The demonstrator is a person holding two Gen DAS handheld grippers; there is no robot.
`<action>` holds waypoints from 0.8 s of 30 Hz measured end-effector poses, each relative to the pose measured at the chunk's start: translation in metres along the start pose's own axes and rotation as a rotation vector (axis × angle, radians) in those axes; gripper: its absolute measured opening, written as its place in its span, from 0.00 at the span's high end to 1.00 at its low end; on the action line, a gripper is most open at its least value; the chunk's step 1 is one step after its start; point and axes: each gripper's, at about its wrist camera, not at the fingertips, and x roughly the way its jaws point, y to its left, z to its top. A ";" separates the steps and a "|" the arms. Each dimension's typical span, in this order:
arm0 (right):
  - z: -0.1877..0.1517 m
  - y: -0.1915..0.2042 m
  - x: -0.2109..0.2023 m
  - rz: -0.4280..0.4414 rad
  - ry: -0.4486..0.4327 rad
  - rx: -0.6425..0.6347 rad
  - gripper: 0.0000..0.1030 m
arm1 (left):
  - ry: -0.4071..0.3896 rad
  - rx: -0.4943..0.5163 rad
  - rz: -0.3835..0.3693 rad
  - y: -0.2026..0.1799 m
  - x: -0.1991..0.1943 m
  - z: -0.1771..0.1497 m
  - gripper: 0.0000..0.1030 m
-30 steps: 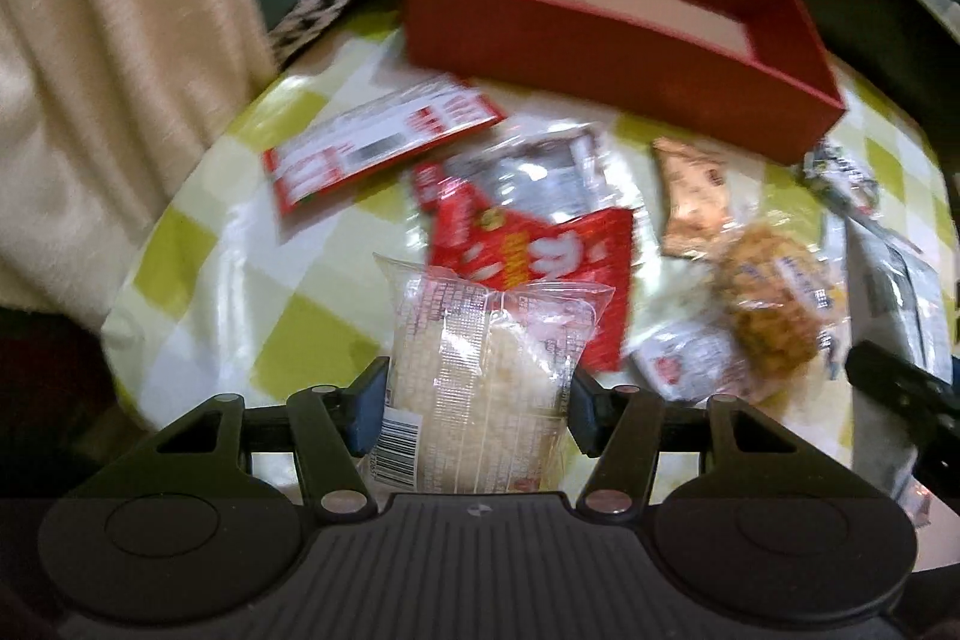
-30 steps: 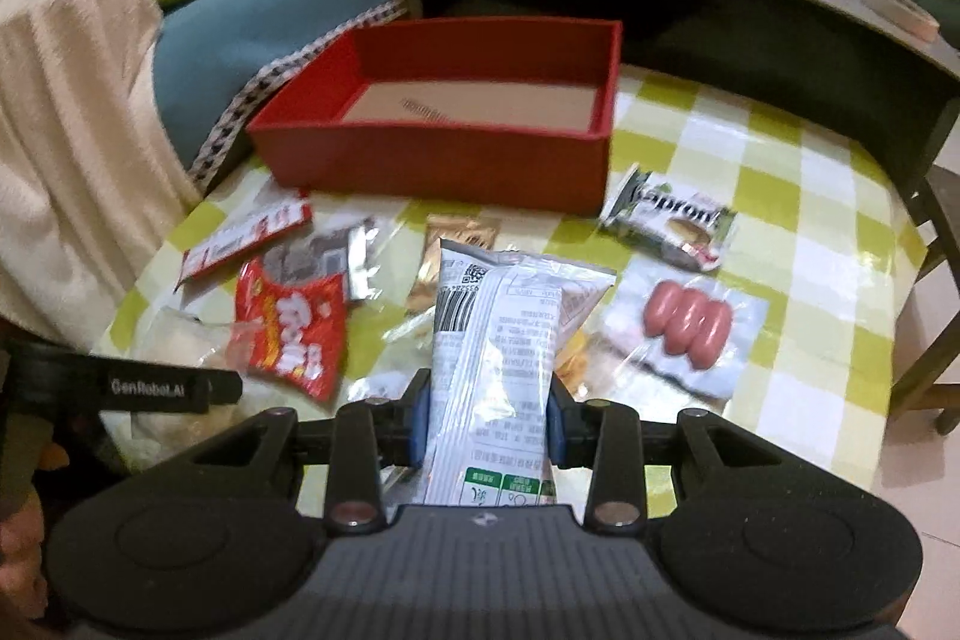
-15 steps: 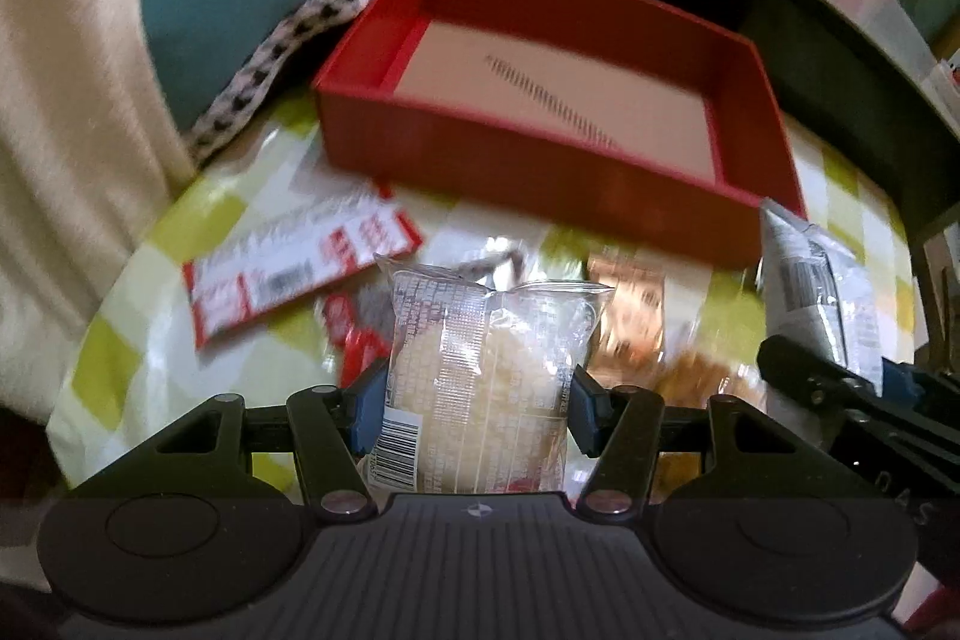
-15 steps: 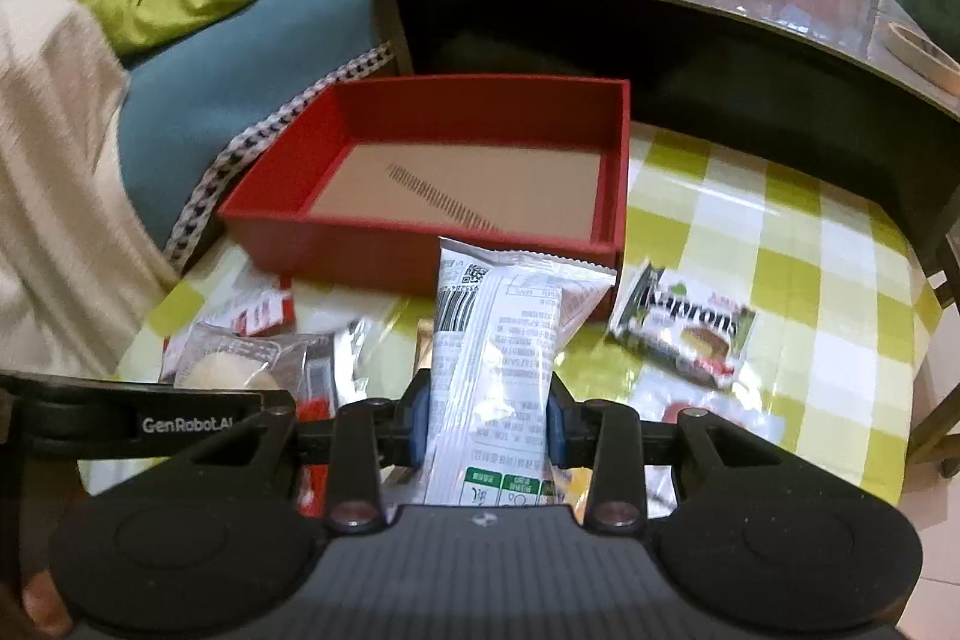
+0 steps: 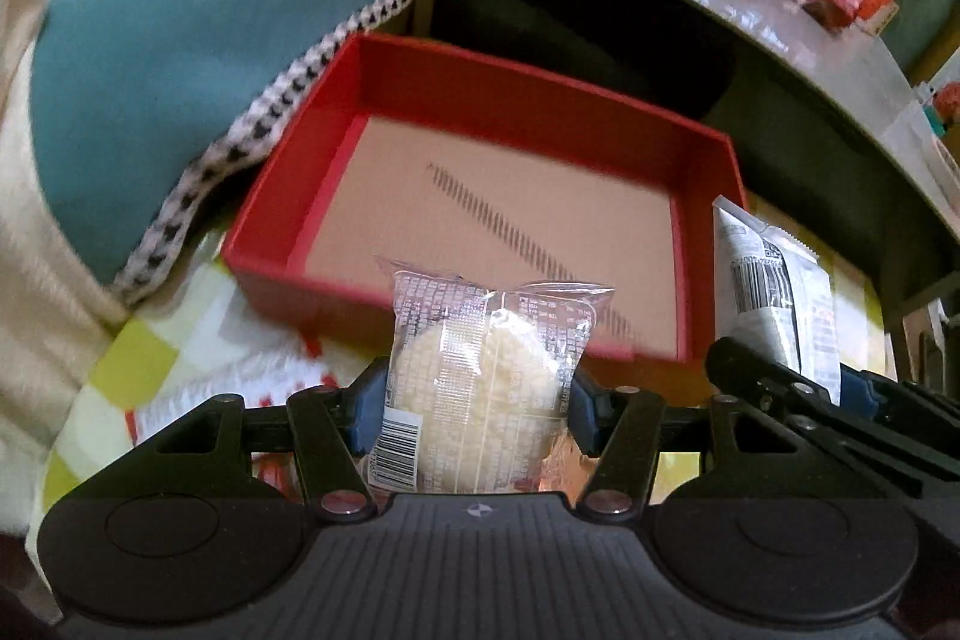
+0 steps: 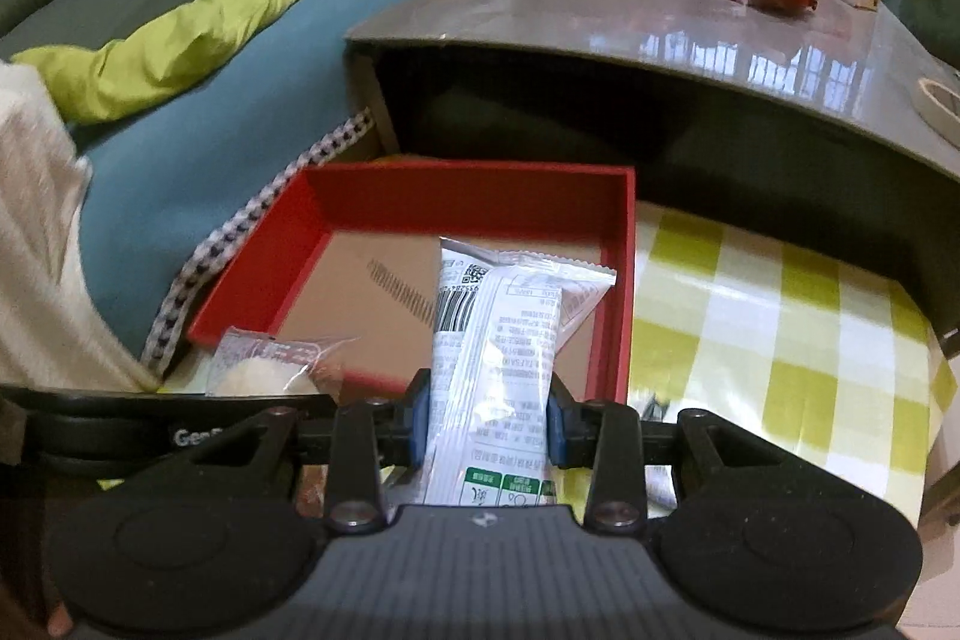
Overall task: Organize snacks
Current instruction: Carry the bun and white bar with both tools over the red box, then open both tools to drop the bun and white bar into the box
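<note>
Left wrist: left gripper [image 5: 477,403] fingers stay clamped on the clear-wrapped rice cake packet [image 5: 480,376], and versus a second ago the view has risen off the snack pile so the empty red box [image 5: 480,220] now sits right ahead, packet tip over its near wall. Right wrist: right gripper [image 6: 487,424] fingers are pinched on the white snack packet [image 6: 498,358], which has moved from above the checked desk [image 6: 780,316] to over the box's right half. Both look about ready to drop in.
</note>
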 end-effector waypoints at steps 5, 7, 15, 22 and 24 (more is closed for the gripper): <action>0.017 -0.005 0.016 0.004 -0.002 0.001 0.56 | -0.018 -0.020 -0.021 -0.002 0.005 0.024 0.36; 0.023 -0.008 0.023 0.002 0.000 0.005 0.56 | -0.033 -0.020 -0.021 -0.006 0.008 0.035 0.36; 0.042 -0.016 0.065 -0.009 0.031 0.004 0.56 | -0.027 -0.027 -0.007 -0.012 0.041 0.065 0.36; 0.046 -0.015 0.103 -0.012 0.068 -0.028 0.56 | -0.008 -0.019 0.026 -0.012 0.070 0.073 0.39; 0.043 -0.016 0.113 -0.020 0.090 -0.039 0.56 | 0.009 -0.022 0.034 -0.011 0.078 0.072 0.39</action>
